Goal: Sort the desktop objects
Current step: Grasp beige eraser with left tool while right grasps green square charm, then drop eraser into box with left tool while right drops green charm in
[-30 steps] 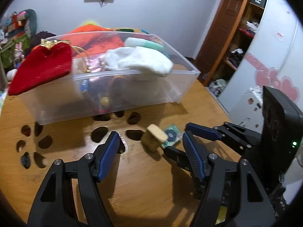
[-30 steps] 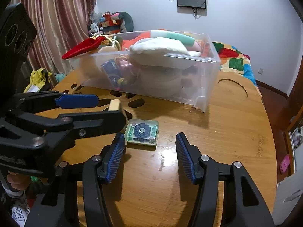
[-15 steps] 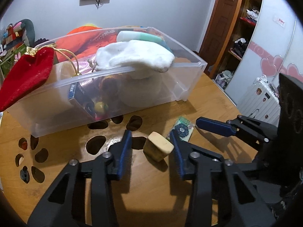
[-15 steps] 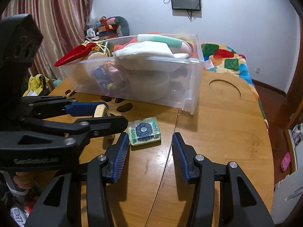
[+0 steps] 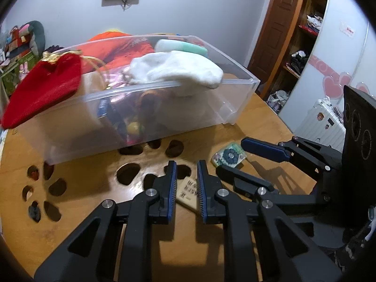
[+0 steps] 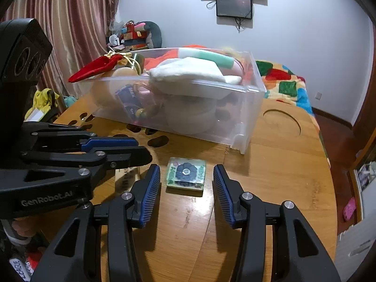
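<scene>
Desktop odds and ends fill the clear plastic bin at the back of the wooden table: a red pouch with gold trim droops over its left rim, a white cloth lies across the front edge, and a blue box and some rounded pale things show dimly through the wall. Two small things are out on the tabletop in front of it. One is a small wooden block with dark printed characters on its face, and the left gripper has just closed on it, its blue-padded jaws drawn in close and pinching the block between them; whether the block is clear of the table I cannot tell. Just to the right of that lies a little square tile with a green border and a dark blue flower on top, flat on the wood. The right gripper sits low just behind the tile with its jaws spread to either side, and neither pad touches it. The two grippers are side by side, almost crossing, near a cluster of dark cut-out holes in the table.
</scene>
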The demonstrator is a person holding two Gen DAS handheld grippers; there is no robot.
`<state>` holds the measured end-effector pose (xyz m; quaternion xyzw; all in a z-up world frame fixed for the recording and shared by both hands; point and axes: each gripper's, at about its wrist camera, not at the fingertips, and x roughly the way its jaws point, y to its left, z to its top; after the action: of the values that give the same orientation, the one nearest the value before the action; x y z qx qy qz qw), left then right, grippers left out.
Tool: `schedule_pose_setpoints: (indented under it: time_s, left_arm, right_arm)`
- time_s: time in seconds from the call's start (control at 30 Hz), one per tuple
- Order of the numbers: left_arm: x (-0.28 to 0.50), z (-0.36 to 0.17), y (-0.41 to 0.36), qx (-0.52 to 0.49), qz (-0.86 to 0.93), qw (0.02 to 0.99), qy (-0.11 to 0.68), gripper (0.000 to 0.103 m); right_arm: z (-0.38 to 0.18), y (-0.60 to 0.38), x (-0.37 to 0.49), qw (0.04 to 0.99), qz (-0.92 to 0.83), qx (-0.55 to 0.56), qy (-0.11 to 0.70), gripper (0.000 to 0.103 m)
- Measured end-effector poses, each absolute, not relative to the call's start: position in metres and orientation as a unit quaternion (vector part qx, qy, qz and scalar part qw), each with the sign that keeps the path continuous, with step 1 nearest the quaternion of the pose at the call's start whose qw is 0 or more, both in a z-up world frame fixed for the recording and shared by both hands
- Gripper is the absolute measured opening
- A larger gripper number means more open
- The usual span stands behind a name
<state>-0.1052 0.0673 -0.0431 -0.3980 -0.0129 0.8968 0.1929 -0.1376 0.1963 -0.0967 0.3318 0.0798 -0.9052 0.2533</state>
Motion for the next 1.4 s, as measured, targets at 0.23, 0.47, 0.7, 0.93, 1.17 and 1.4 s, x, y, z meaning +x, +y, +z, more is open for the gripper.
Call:
schedule_pose_setpoints:
  time_s: [0.23, 0.47, 0.7, 0.93, 1.17, 1.4]
  left_arm:
    - [-0.082, -0.039, 0.063, -0.384, 0.903, 0.192, 0.010, 0.049]
    - [-0.076, -0.044, 0.065, -0.389, 0.904, 0.178, 0.027, 0.050]
    - [-0.075, -0.044, 0.070, -0.393, 0.896, 0.203, 0.036, 0.058]
    - [-0.083, -0.052, 0.099, -0.401, 0.889, 0.204, 0.085, 0.050]
    - [-0.078, -0.053, 0.103, -0.381, 0.903, 0.166, 0.106, 0.044]
    - [-0.078, -0.039, 0.086, -0.374, 0.911, 0.158, 0.071, 0.044]
  right_arm:
    - [-0.092, 0.195, -0.137, 0.257, -0.906, 0.326, 0.077, 0.044]
    - [-0.098, 0.187, -0.147, 0.252, -0.897, 0.356, 0.074, 0.035]
    - [-0.097, 0.195, -0.146, 0.254, -0.894, 0.364, 0.056, 0.031]
    - [-0.082, 0.221, -0.146, 0.240, -0.905, 0.351, 0.025, 0.031]
    - [-0.075, 0.229, -0.145, 0.244, -0.907, 0.342, 0.007, 0.031]
    - [-0.068, 0.233, -0.144, 0.249, -0.909, 0.334, -0.008, 0.031]
